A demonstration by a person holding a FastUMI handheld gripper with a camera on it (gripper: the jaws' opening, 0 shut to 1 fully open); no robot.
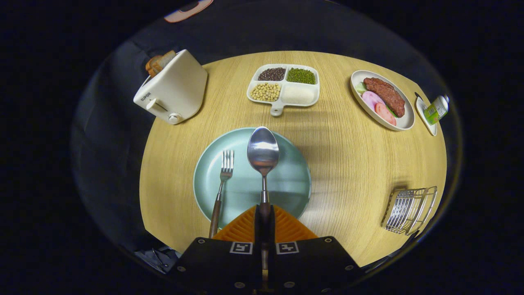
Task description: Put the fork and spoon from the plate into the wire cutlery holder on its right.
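Gripper view: fingers (264,219) pinched on the spoon (263,153) handle above the plate (292,186); fork (221,186) lies there. Thin grip could pivot swinging to the holder (410,209).

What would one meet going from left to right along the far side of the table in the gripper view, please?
toaster → divided tray of grains → plate of meat and vegetables → small dish holding a green bottle.
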